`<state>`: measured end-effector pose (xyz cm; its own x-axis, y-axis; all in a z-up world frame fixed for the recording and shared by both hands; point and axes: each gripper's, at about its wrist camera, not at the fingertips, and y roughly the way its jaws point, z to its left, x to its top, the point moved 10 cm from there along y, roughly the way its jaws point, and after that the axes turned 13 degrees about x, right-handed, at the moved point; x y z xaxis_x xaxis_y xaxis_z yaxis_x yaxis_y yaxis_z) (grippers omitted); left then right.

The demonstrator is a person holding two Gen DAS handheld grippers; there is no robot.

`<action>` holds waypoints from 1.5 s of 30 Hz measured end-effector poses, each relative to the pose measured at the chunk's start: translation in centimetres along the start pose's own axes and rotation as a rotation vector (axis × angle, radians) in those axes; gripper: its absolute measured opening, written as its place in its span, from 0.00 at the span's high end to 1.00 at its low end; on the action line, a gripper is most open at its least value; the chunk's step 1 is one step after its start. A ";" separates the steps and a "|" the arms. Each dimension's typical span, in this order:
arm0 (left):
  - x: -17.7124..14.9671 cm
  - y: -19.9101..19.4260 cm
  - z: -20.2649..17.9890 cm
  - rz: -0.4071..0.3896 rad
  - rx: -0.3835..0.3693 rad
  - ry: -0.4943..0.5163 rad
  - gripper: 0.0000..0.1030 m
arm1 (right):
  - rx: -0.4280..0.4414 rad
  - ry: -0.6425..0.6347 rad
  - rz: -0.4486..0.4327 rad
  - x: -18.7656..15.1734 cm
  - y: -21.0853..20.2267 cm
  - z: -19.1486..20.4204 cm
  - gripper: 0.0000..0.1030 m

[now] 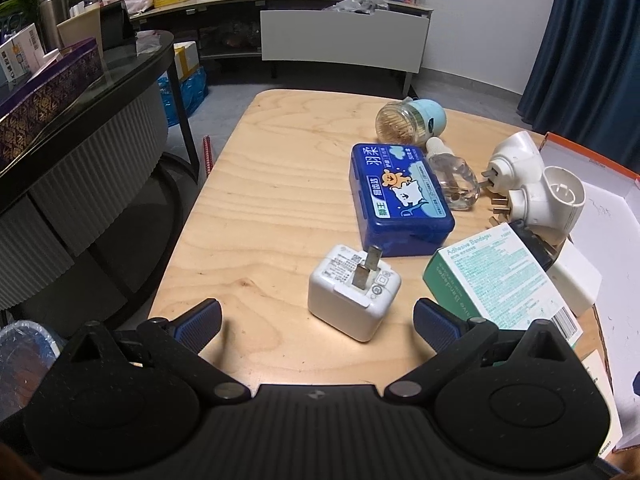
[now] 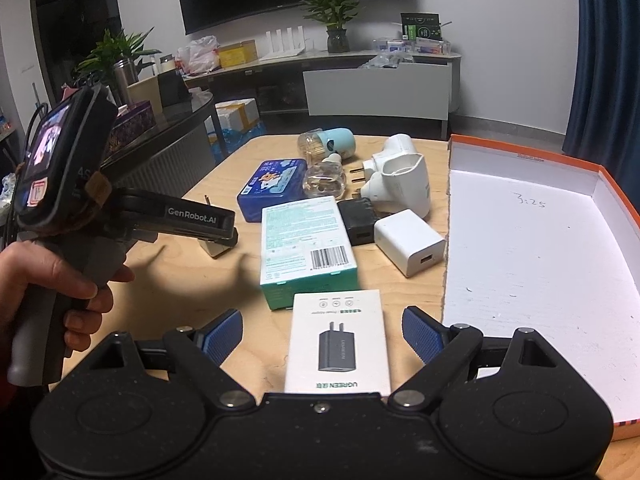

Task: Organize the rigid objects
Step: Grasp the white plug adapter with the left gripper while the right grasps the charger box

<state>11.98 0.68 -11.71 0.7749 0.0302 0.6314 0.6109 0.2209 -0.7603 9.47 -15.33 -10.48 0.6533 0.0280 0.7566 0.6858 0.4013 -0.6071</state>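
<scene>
My left gripper point(image 1: 318, 322) is open, its fingers either side of a white plug charger point(image 1: 354, 292) that lies prongs-up on the wooden table point(image 1: 260, 208). My right gripper point(image 2: 322, 334) is open over a white UGREEN adapter box point(image 2: 338, 344). Beyond lie a green bandage box point(image 2: 306, 246), a blue case point(image 1: 398, 198), a black charger point(image 2: 358, 220), a white USB charger point(image 2: 410, 242), two white plug-in devices point(image 2: 402, 178), a clear bottle point(image 1: 454, 178) and a toothpick jar point(image 1: 408, 120). An orange-rimmed white box lid point(image 2: 532, 260) lies at the right.
The left hand-held gripper body point(image 2: 120, 208) shows in the right wrist view over the table's left side. A dark round table point(image 1: 80, 92) with boxes stands to the left. A TV cabinet point(image 2: 360, 80) runs along the back wall.
</scene>
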 end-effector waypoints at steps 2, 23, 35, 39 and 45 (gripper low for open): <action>0.0 0.0 0.0 -0.003 -0.001 0.006 0.00 | -0.009 0.006 0.012 0.0 0.4 -0.1 0.01; -0.1 1.2 -0.3 -0.032 -0.017 0.054 0.15 | -0.034 0.031 0.132 -1.5 3.2 -0.8 0.02; 0.0 0.4 -0.5 -0.100 -0.029 0.067 0.59 | -0.052 -0.006 0.090 -0.9 2.2 -0.6 0.31; -0.1 -0.4 -0.3 -0.105 -0.033 0.061 0.59 | -0.055 0.005 0.051 0.1 1.2 -0.9 0.31; 0.6 -2.8 -0.7 -0.120 -0.048 0.058 0.59 | -0.067 0.017 0.004 1.7 -0.5 -1.6 0.31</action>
<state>10.87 -0.57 -9.31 0.7031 -0.0499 0.7093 0.7056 0.1730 -0.6872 10.71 -16.97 -9.27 0.6607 0.0139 0.7505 0.7031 0.3389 -0.6252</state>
